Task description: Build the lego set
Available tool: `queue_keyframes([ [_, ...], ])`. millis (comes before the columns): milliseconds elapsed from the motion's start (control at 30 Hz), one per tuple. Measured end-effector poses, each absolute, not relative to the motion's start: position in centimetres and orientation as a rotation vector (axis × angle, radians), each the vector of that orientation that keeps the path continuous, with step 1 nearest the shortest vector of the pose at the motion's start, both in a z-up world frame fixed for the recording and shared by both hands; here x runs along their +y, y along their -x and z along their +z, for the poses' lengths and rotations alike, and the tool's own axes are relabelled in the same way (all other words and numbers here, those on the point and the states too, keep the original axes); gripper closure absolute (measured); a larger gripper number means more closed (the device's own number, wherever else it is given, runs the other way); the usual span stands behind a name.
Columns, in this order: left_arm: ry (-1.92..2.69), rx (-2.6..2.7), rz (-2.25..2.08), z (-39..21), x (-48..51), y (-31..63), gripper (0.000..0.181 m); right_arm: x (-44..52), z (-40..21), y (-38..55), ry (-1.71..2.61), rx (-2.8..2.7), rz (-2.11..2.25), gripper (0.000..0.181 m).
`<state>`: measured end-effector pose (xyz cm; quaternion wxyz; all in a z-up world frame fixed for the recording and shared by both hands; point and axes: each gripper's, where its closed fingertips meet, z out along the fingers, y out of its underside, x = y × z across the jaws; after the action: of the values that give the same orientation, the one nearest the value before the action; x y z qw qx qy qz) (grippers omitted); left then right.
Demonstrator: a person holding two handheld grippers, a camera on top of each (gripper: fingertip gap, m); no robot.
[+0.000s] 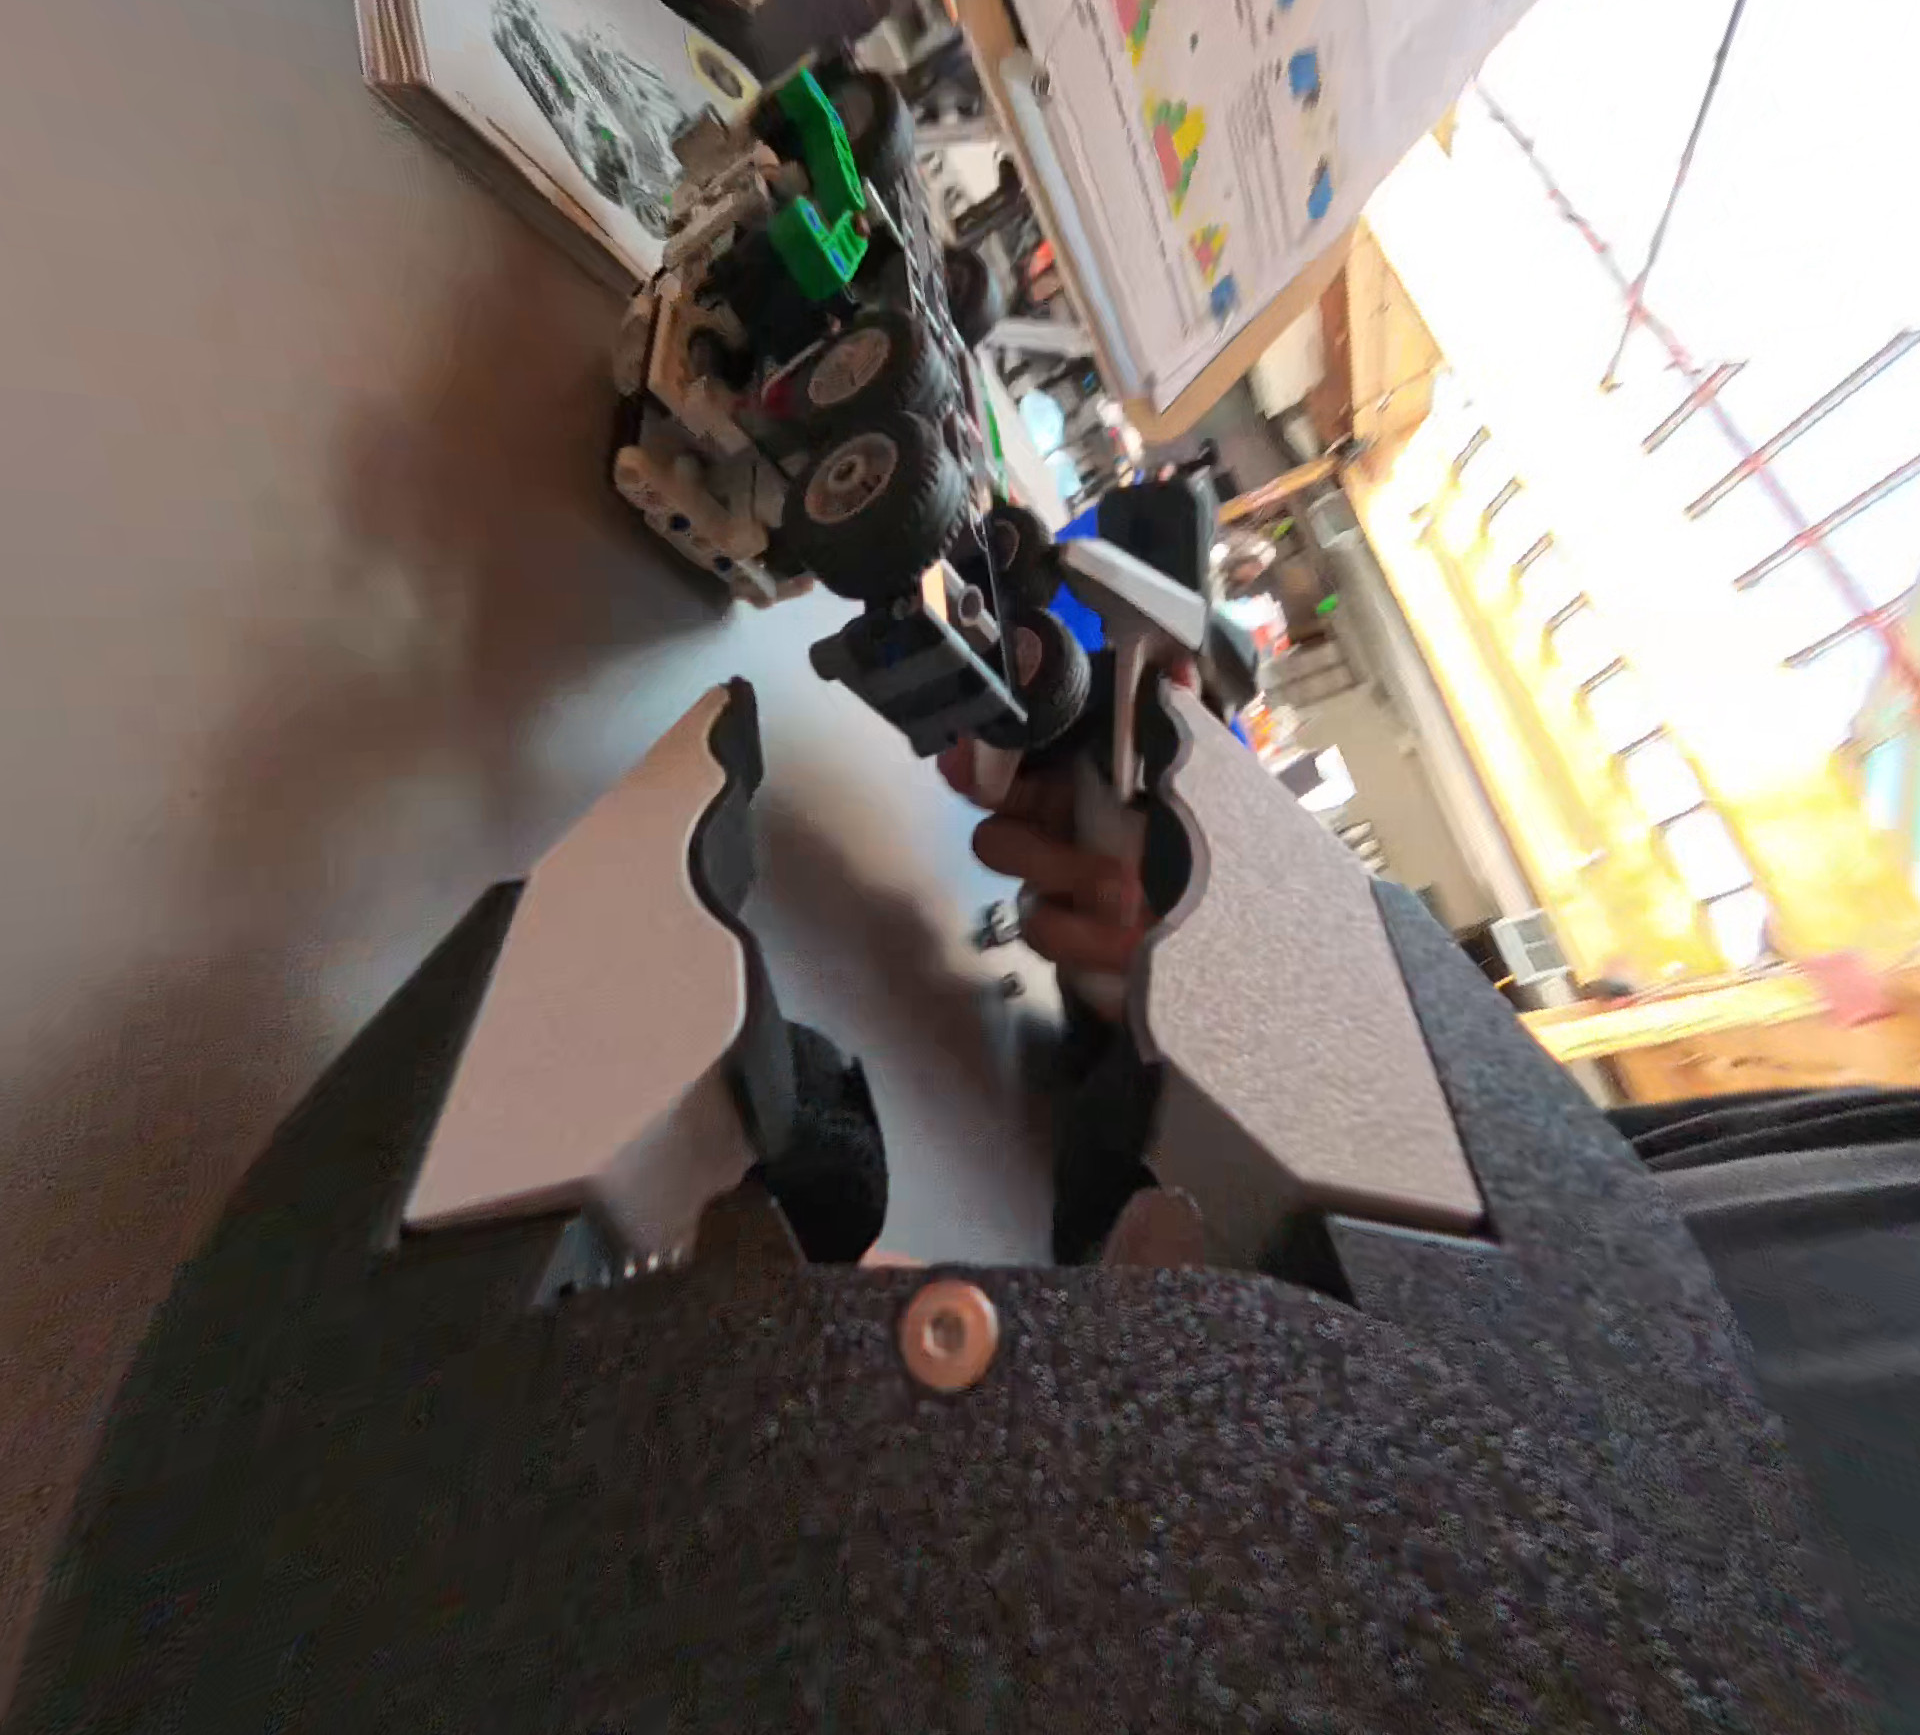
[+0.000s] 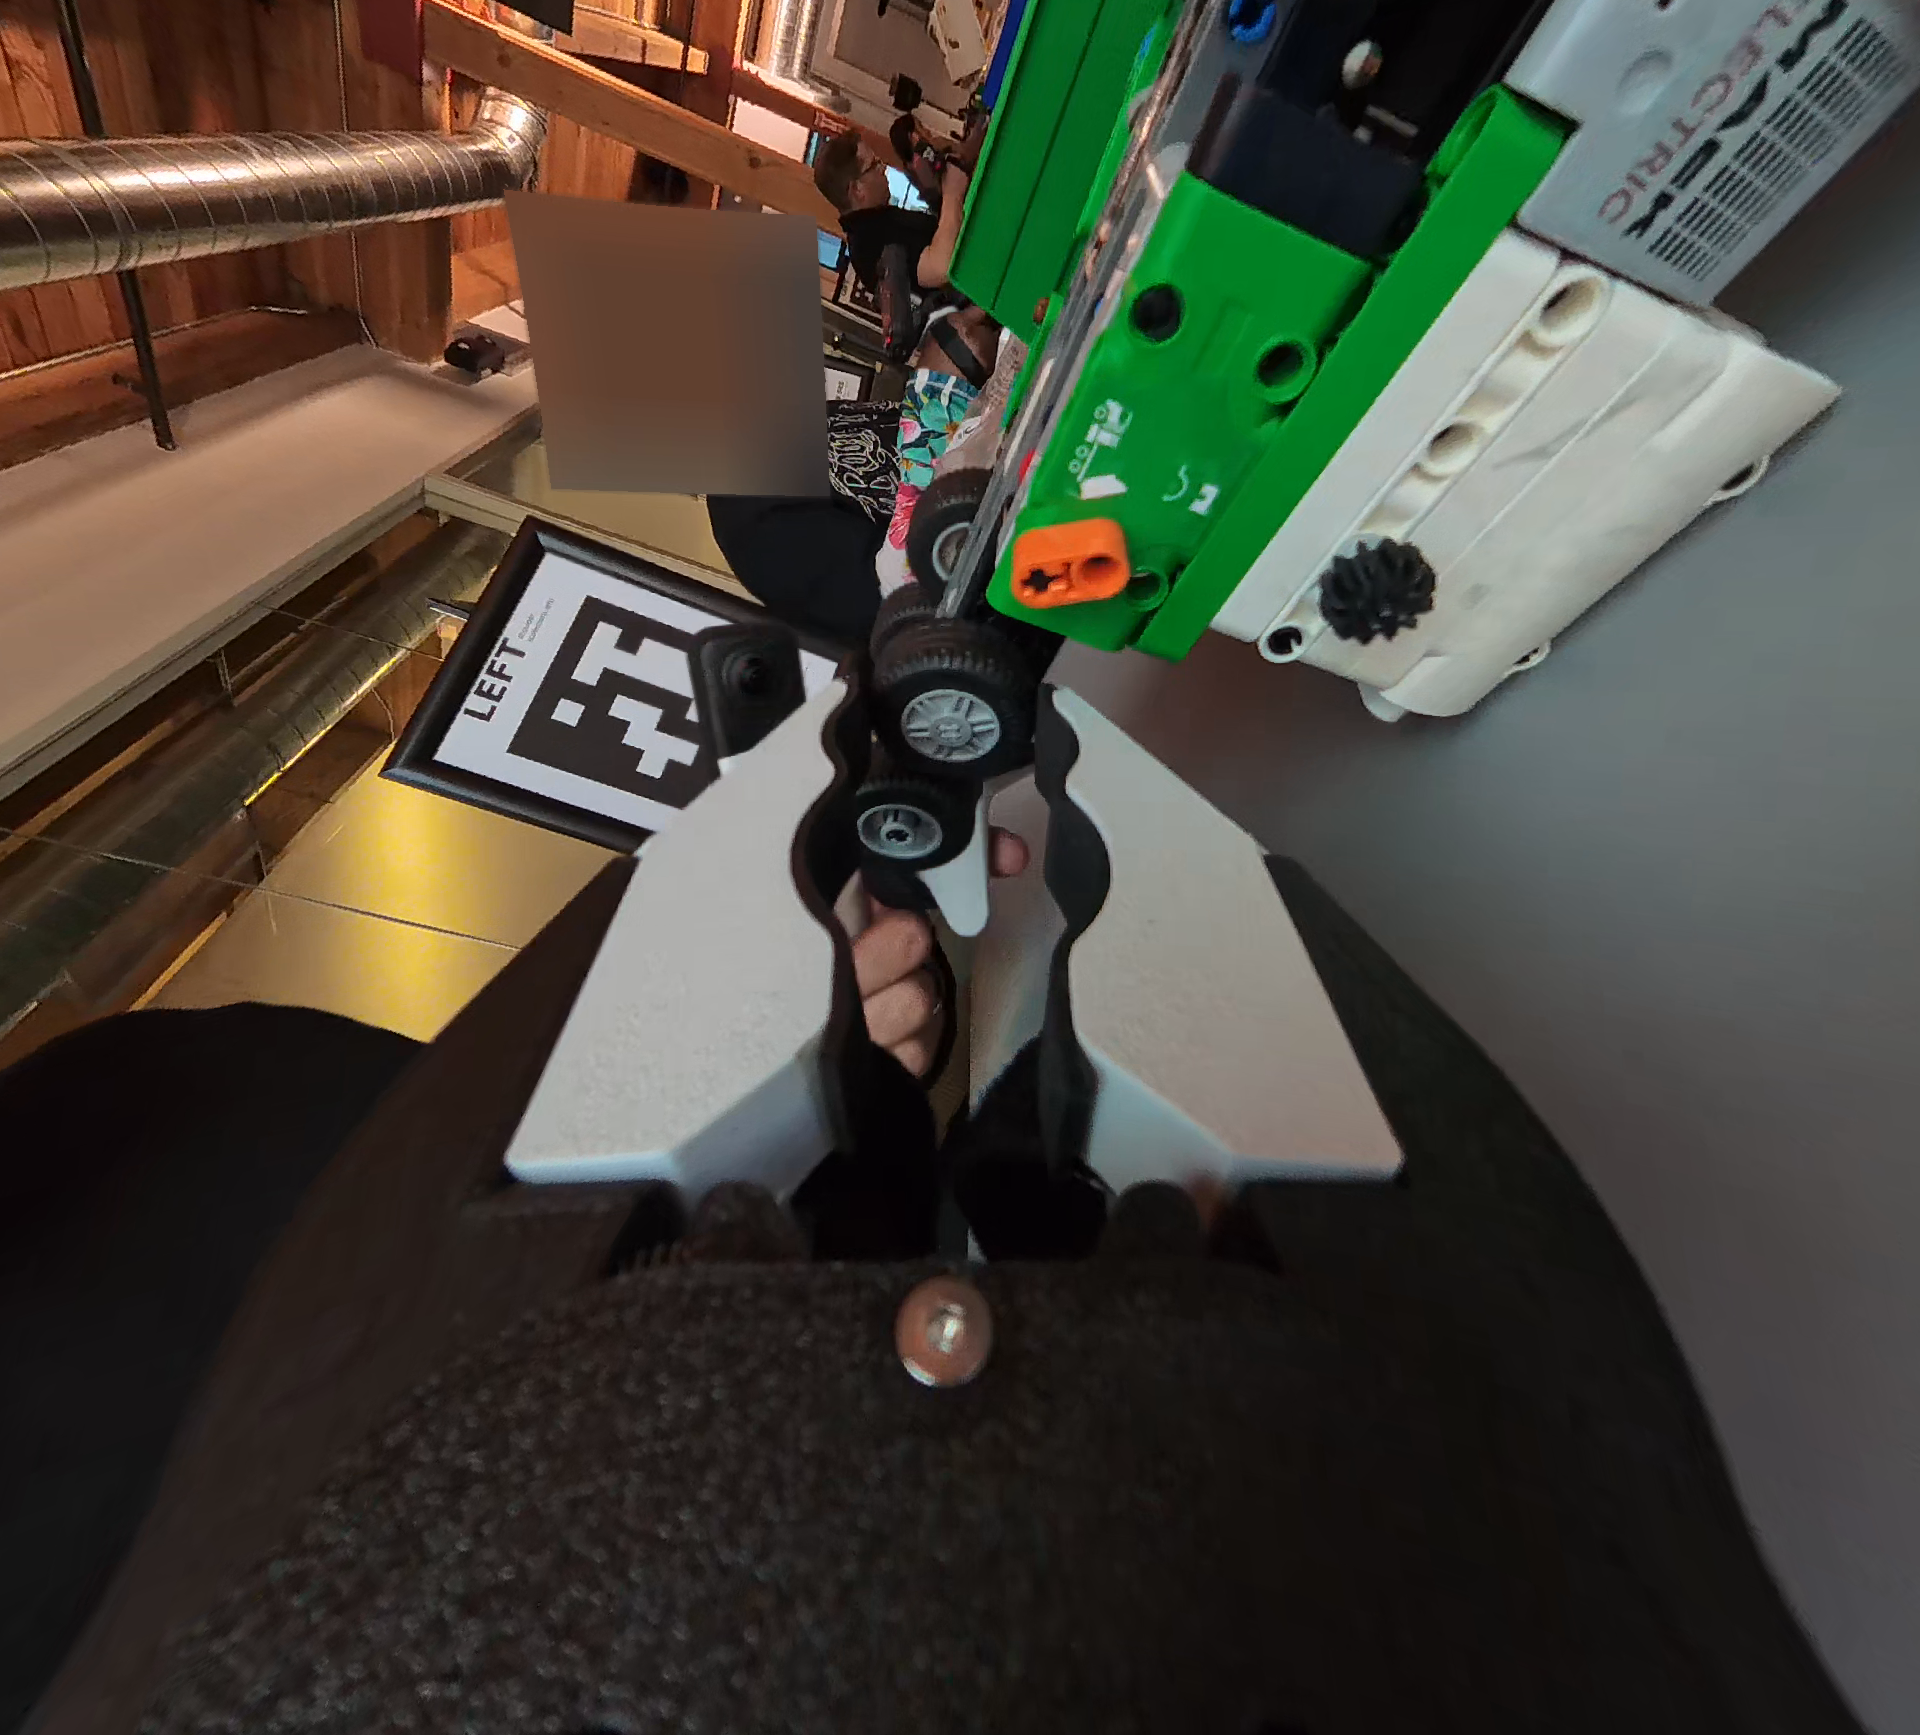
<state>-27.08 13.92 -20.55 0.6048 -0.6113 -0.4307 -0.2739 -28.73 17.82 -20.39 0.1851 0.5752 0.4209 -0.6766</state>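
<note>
The left tongs (image 1: pixel 951 719) gape with nothing between them; the right tongs (image 2: pixel 940 729) stand narrowly parted about a small wheeled lego piece (image 2: pixel 951 719), contact unclear. Just beyond, the white-and-green lego truck (image 1: pixel 769 397) lies tipped on the grey bench (image 1: pixel 260 542), instruction booklet (image 1: pixel 499 54) beside it, bare bench nearer.

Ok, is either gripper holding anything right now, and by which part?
The right gripper seems to pinch the small dark grey axle assembly with black rubber wheels by one tyre. The left gripper is open, empty.
</note>
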Motion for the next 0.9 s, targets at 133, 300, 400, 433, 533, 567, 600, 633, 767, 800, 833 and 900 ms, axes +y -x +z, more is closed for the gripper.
queue_keyframes([
  [133,1.188,-1.082,-0.832,-20.1,15.3,27.6,0.117,17.0,-20.4,28.4,-1.607,1.179,-1.904,0.152],
  [300,1.018,-1.154,-0.933,-20.3,16.1,28.5,0.158,16.2,-20.3,28.1,-1.583,1.16,-1.891,0.152],
  [400,0.992,-1.173,-0.917,-20.5,16.0,29.0,0.158,16.0,-20.4,28.2,-1.593,1.165,-1.892,0.152],
  [433,1.007,-1.171,-0.899,-20.5,16.0,29.0,0.158,16.1,-20.4,28.2,-1.59,1.162,-1.891,0.152],
  [533,1.007,-1.173,-0.892,-20.6,16.0,29.1,0.158,16.1,-20.4,28.1,-1.597,1.179,-1.891,0.152],
  [567,1.015,-1.167,-0.888,-20.5,16.1,29.0,0.159,16.2,-20.4,28.0,-1.598,1.182,-1.888,0.152],
  [600,1.026,-1.162,-0.878,-20.5,16.1,29.0,0.159,16.2,-20.4,27.9,-1.599,1.181,-1.888,0.152],
  [633,1.028,-1.164,-0.866,-20.5,16.1,29.1,0.158,16.2,-20.4,27.7,-1.597,1.177,-1.884,0.152],
  [767,0.949,-1.215,-0.795,-20.6,14.5,31.2,0.158,17.8,-20.0,27.3,-1.61,1.108,-1.914,0.152],
  [800,0.966,-1.215,-0.775,-20.6,14.3,31.3,0.158,18.0,-20.0,27.0,-1.611,1.147,-1.912,0.152],
  [833,0.97,-1.222,-0.76,-20.6,14.2,31.3,0.158,17.9,-19.9,26.6,-1.597,1.179,-1.904,0.152],
  [900,0.958,-1.231,-0.761,-20.7,14.1,31.4,0.158,17.6,-19.6,25.9,-1.562,1.231,-1.887,0.152],
])
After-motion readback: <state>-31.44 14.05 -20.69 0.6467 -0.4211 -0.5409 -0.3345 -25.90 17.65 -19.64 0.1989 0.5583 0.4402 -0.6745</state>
